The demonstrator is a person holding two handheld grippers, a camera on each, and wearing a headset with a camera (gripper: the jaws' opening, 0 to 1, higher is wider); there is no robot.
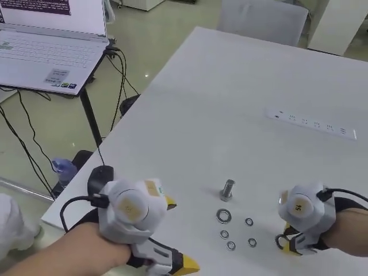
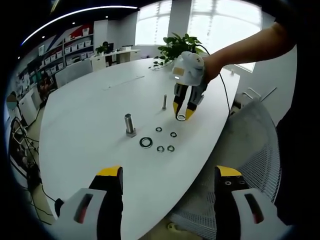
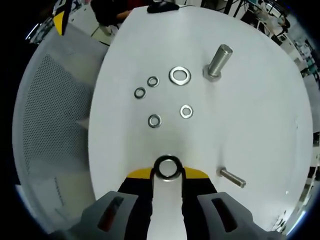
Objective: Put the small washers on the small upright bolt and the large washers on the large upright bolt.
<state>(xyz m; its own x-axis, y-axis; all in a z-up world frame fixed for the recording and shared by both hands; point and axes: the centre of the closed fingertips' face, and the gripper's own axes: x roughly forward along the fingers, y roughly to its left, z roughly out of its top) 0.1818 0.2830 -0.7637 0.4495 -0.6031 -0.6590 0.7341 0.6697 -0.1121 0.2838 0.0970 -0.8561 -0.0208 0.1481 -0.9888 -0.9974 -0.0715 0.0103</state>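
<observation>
**Washer held in right gripper; two bolts and five loose washers on white table**

1. Right gripper [image 3: 167, 173]: jaws closed on one steel washer [image 3: 158, 162], pinched at opposite sides of its rim with the hole left clear. Set against the others, it looks to be of the large size. It hangs just above the table [image 1: 230, 103], at the near right
2. Left gripper [image 2: 169, 172]: jaws wide apart with nothing between them, at the near left edge of the table, well apart from the parts
3. Large bolt [image 1: 227, 190]: upright on its head, left of the right gripper, no washer on it
4. Small bolt [image 2: 164, 101]: thin and upright, close beside the right gripper, likewise bare
5. Large washer [image 1: 223, 216]: flat on the table, just nearer than the large bolt
6. Small washers [image 1: 249, 221], four: flat, in a loose cluster none touching another, beside and nearer than the large washer

Handling, as judged: the washers are light, rigid and smooth, so liable to slip or skate when pinched. Lying flat they offer little edge. Take each across the outer rim, keeping the hole free for the shank. The bolts stand only on their heads, and a sideways knock could topple them, the thin one soonest
</observation>
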